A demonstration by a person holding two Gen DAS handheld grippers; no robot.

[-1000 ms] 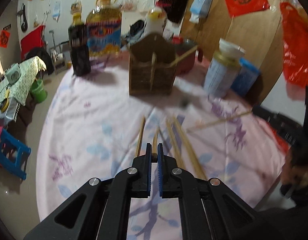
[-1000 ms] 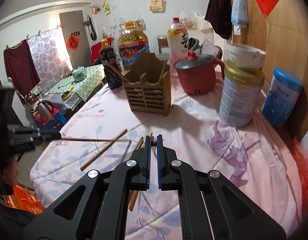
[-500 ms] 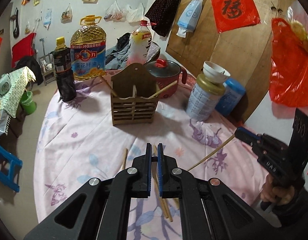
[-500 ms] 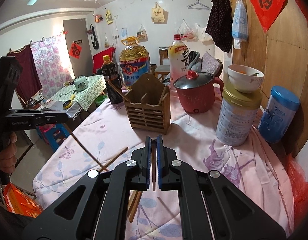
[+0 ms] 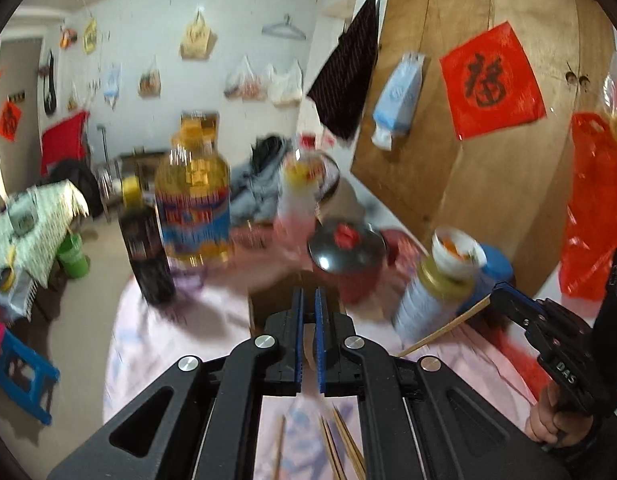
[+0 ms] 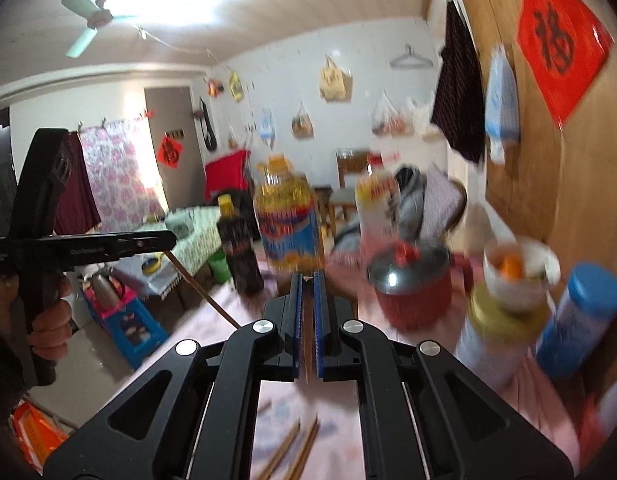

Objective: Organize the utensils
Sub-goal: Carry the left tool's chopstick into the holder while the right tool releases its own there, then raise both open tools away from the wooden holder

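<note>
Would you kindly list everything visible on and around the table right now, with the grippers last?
Loose chopsticks: several, wooden, on the tablecloth below the grippers.
Tablecloth: one, pink floral, covers the table.
Oil jug: one, yellow, at the back.
Sauce bottle: one, dark, left of the jug.
Pot: one, red with grey lid, right of centre.
Tin: one, gold lid, white bowl on top.
Canister: one, blue, far right.
Left gripper: shut on a chopstick.
Right gripper: shut on a chopstick.
</note>
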